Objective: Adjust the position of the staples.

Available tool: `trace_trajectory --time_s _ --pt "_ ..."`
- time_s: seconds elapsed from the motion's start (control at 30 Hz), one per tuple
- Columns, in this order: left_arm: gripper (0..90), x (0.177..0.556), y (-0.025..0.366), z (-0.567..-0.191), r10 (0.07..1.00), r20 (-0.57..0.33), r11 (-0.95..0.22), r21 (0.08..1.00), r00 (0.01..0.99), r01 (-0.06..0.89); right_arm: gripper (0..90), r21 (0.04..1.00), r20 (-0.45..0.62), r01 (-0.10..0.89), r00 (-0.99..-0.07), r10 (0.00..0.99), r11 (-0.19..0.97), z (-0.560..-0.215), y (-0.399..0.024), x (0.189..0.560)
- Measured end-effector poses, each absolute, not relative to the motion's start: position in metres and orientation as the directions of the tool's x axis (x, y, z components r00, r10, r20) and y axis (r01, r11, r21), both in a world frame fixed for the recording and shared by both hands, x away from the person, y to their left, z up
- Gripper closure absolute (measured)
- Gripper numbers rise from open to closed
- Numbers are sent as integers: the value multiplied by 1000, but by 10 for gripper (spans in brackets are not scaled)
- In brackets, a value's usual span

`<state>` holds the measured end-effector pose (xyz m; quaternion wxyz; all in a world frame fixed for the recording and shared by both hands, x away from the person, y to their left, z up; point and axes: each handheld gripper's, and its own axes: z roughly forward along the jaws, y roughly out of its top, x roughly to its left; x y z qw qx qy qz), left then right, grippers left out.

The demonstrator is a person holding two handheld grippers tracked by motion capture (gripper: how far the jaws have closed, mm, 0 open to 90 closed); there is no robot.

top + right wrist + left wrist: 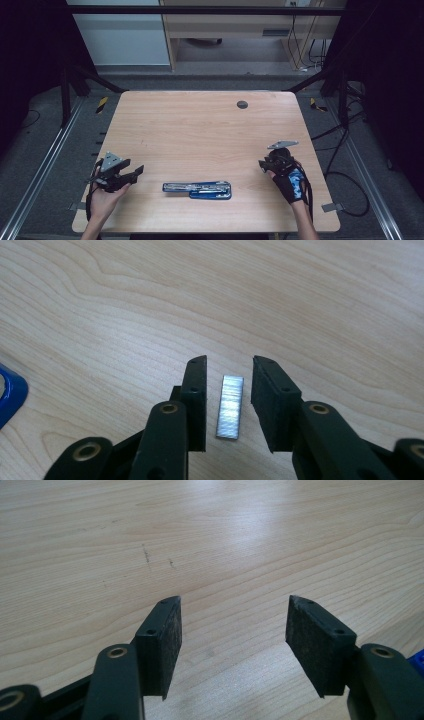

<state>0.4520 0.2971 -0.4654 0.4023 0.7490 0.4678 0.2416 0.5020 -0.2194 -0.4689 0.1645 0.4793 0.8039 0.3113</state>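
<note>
Staples [230, 407] flat on table [200, 130], between right gripper [229, 362] pads, not yet pinched; seemingly lined up for pickup. Left gripper [233, 600] spread wide, empty. Stapler [197, 189] opened near front edge, probably awaiting refill.

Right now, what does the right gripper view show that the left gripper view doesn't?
The right gripper view shows a silver strip of staples lying flat between the right gripper jaws, which don't press on it. The left gripper view shows the left gripper open wide over bare table, with two small dark marks. Both share the wood and a blue stapler corner.
</note>
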Motion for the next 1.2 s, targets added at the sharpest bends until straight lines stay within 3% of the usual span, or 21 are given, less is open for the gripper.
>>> trace_trajectory --time_s 0.9,1.2 --pt "403 454 297 -469 897 3 -258 817 442 517 780 597 -3 696 -495 869 399 -481 -217 506" --pt "404 454 298 -468 897 2 -256 818 442 516 781 604 28 675 -549 835 424 -475 -219 500"
